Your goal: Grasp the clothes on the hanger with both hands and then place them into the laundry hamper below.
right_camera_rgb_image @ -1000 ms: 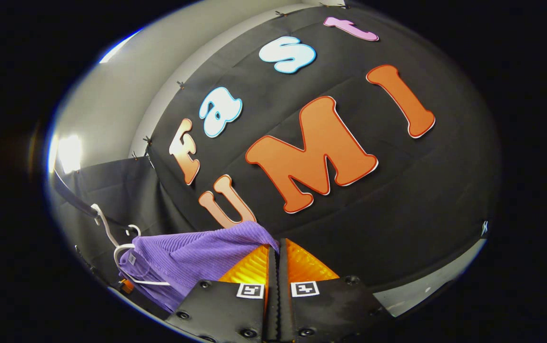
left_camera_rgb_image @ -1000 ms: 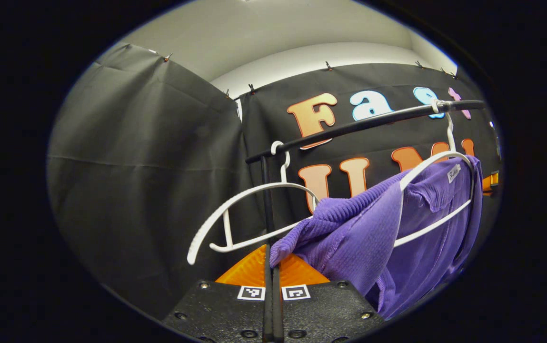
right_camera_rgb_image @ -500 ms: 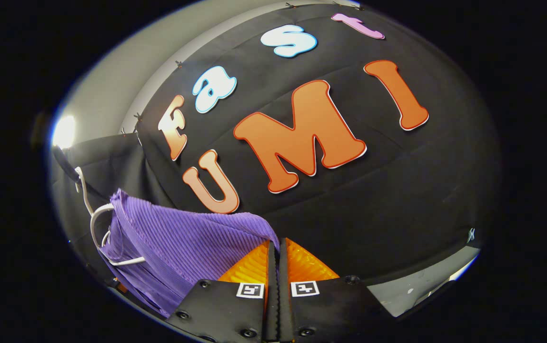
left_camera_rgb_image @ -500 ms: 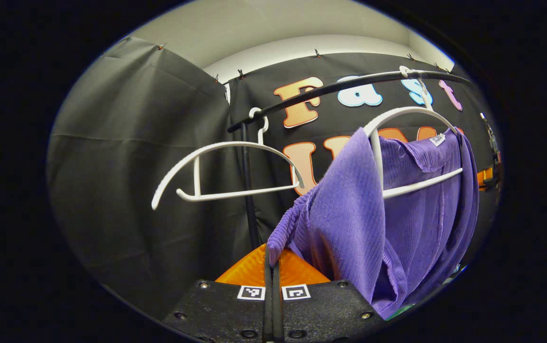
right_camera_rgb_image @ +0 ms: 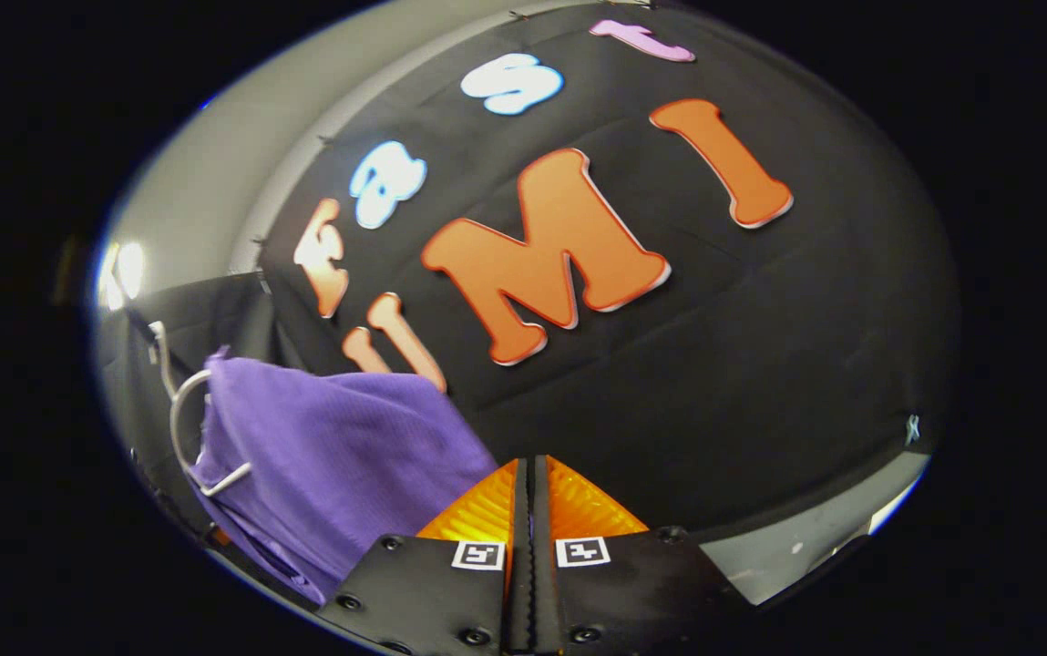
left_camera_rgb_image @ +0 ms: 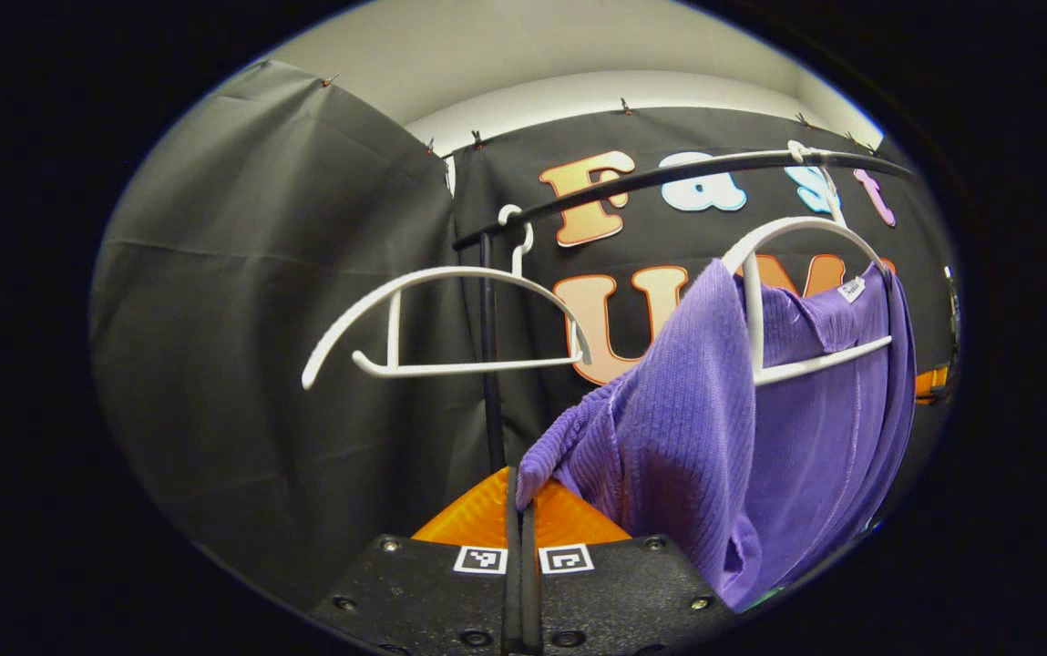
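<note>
A purple knitted garment [left_camera_rgb_image: 696, 437] hangs on a white hanger [left_camera_rgb_image: 787, 237] from the black rail [left_camera_rgb_image: 669, 178]. Its near shoulder has slid off the hanger's arm and stretches down to my left gripper [left_camera_rgb_image: 520, 487], which is shut on a corner of the cloth. In the right gripper view the same garment [right_camera_rgb_image: 332, 446] droops from its hanger [right_camera_rgb_image: 179, 419] at the lower left and runs in against the side of my right gripper [right_camera_rgb_image: 529, 465]. That gripper's fingers are pressed together. The cloth ends right at them and the pinch itself is hidden.
An empty white hanger [left_camera_rgb_image: 450, 278] hangs on the rail to the left of the garment, beside the rack's black upright post [left_camera_rgb_image: 489, 364]. Black cloth walls close in the booth behind and to the left. A pale strip of floor [right_camera_rgb_image: 805, 538] lies at the lower right.
The garment has slid further down the hanger's near arm and sags lower. In the right gripper view the cloth has drooped and no longer drapes over the fingertips. Both grippers stay shut.
</note>
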Motion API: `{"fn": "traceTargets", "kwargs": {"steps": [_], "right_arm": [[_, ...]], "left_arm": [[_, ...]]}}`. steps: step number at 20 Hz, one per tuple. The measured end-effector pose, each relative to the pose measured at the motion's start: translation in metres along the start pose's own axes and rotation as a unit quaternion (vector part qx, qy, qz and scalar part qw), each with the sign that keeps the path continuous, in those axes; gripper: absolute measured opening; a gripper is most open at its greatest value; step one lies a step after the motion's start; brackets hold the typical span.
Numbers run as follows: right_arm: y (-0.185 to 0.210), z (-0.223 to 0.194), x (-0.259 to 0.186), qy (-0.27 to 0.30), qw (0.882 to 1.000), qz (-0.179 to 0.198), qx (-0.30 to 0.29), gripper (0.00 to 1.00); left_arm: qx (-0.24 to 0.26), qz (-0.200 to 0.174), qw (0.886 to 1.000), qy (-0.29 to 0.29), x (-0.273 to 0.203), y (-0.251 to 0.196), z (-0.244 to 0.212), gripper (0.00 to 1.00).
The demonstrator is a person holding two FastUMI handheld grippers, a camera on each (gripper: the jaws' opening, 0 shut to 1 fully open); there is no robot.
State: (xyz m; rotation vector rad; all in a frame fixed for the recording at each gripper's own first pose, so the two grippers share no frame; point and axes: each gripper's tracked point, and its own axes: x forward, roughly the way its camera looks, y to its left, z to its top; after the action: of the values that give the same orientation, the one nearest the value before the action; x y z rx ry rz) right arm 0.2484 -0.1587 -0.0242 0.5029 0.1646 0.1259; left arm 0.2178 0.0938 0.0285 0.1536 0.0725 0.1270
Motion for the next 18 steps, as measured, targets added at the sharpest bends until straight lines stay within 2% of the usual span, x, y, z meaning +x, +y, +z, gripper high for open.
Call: {"fn": "traceTargets", "kwargs": {"steps": [2, 5, 6, 8, 9, 14, 15, 16, 18], "right_arm": [[0.027, -0.012, -0.028, 0.002, 0.999, 0.039, -0.011, 0.08], [0.058, -0.026, -0.044, -0.003, 0.997, 0.068, -0.031, 0.67], [0.066, -0.027, -0.048, -0.011, 0.996, 0.075, -0.038, 0.66], [0.081, -0.033, -0.047, -0.029, 0.995, 0.079, -0.060, 0.73], [0.081, -0.040, -0.040, -0.033, 0.994, 0.071, -0.071, 0.92], [0.077, -0.067, 0.005, -0.030, 0.993, 0.009, -0.117, 0.92], [0.080, -0.069, 0.009, -0.028, 0.992, 0.011, -0.122, 0.80], [0.083, -0.069, 0.013, -0.029, 0.992, 0.011, -0.123, 0.77], [0.079, -0.057, 0.014, -0.041, 0.992, 0.002, -0.118, 0.43]], "left_arm": [[-0.002, 0.003, 1.000, 0.003, 0.005, -0.002, 0.003, 0.00], [-0.009, 0.004, 1.000, 0.001, -0.006, 0.003, 0.002, 0.00], [-0.006, 0.003, 1.000, 0.002, -0.008, 0.004, 0.002, 0.00], [-0.001, 0.003, 1.000, 0.000, -0.011, 0.008, 0.007, 0.00], [0.000, 0.004, 1.000, -0.002, -0.015, 0.009, 0.009, 0.00], [0.002, -0.002, 1.000, -0.018, -0.022, 0.012, 0.019, 0.00], [0.004, -0.005, 1.000, -0.022, -0.024, 0.013, 0.021, 0.00], [0.007, -0.006, 1.000, -0.026, -0.026, 0.015, 0.024, 0.00], [0.014, -0.003, 0.999, -0.041, -0.031, 0.022, 0.034, 0.00]]}}
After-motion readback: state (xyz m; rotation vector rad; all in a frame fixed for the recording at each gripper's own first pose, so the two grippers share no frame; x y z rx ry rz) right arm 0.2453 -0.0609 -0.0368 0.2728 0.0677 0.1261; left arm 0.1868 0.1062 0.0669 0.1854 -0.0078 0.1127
